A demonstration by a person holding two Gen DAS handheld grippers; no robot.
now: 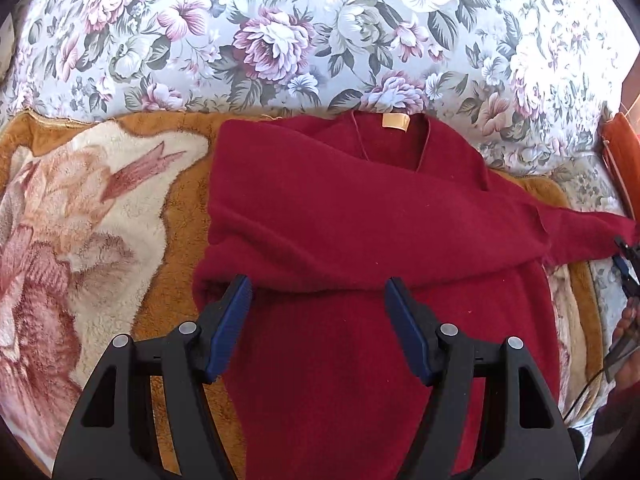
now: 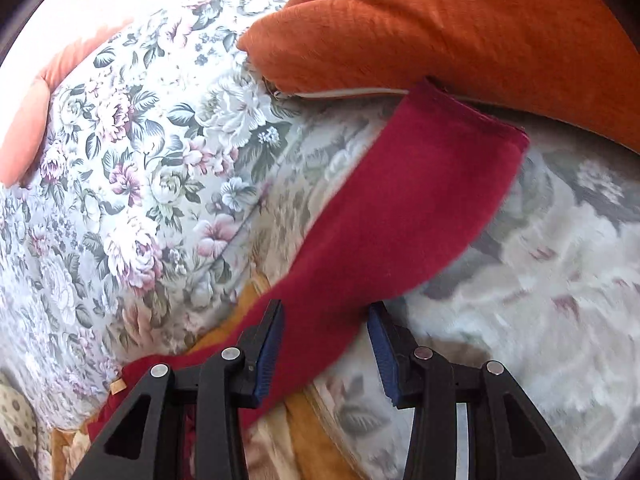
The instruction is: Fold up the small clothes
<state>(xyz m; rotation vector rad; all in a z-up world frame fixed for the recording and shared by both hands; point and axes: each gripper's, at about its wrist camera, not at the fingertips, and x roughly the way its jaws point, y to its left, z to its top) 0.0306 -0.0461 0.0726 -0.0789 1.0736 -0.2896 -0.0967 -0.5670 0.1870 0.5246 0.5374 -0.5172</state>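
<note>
- The left tongs (image 1: 318, 292) hang apart over the red sweater (image 1: 360, 232), one pad at either side of a fold ridge at about 6 o'clock in the left wrist view; nothing is pinched between them.
- The right tongs (image 2: 326, 340) have the sweater's sleeve (image 2: 400, 208) running up between their pads from 7 o'clock to 1 o'clock. A gap shows beside the right pad, and whether the left pad presses the cloth I cannot tell, so the grip is unclear.
- The sweater lies front up on a plush brown blanket (image 1: 100, 216) spread on a floral sofa (image 1: 280, 40), collar and tag (image 1: 395, 122) at 12 o'clock. One sleeve is already laid across the chest; the other stretches out toward 3 o'clock.
- Step in hand, as I judge it: bringing the outstretched sleeve inward across the body. The next move calls for a firm hold near the cuff, then a carry toward the chest, laying it flat over the first sleeve.
- Edges: the cuff (image 2: 468, 120) lies just beside an orange cushion (image 2: 460, 28) at 1 o'clock in the right view, which could snag it.
- Open room: bare blanket at 9 o'clock of the sweater, and sofa back beyond the collar.
</note>
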